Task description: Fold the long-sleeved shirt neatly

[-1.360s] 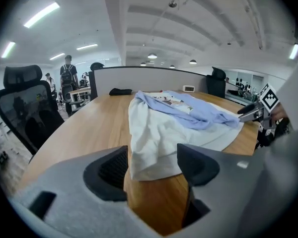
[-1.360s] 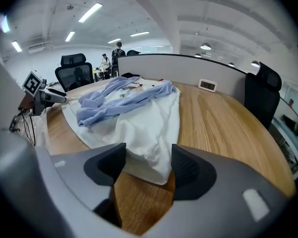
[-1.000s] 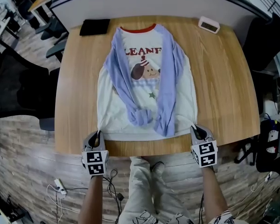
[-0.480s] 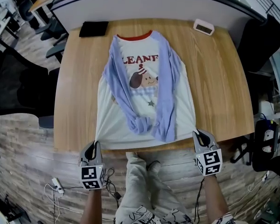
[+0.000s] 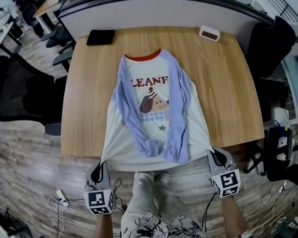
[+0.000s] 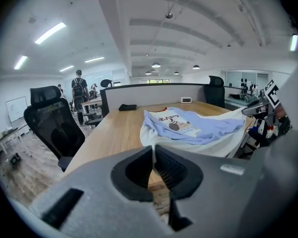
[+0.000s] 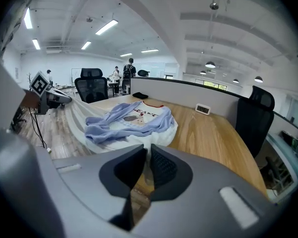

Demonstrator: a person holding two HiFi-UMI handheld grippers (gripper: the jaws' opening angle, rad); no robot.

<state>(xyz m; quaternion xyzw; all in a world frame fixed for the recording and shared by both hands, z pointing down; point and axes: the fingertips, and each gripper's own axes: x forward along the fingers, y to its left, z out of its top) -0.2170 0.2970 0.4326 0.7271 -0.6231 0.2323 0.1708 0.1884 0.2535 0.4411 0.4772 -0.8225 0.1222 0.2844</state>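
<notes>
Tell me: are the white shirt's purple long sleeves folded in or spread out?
Folded in: both purple sleeves lie across the front of the white shirt, ends bunched near its hem; neither spreads onto the wooden table.

This is an open-plan office. A broad light-wood table with rounded corners (image 5: 84, 108) sits in the middle. Along its far edge runs a low grey partition screen with a dark top rail (image 5: 159, 6), and a small white digital clock (image 5: 209, 32) stands on the table just before that screen. One black mesh-backed swivel chair (image 5: 20, 90) stands to the table's left and a second black swivel chair (image 5: 268, 46) to its right. Beyond the table's far left corner are further desks and chairs (image 5: 39, 1), with a standing person wearing a backpack (image 6: 79, 86) among them. Above the table, long fluorescent strip lights (image 6: 49, 32) and round pendant lamps (image 6: 156, 65) hang from a white ceiling. On the table's near side, a white power strip with cables (image 5: 63, 197) lies on the grey wood-look plank floor (image 5: 30, 182).
</notes>
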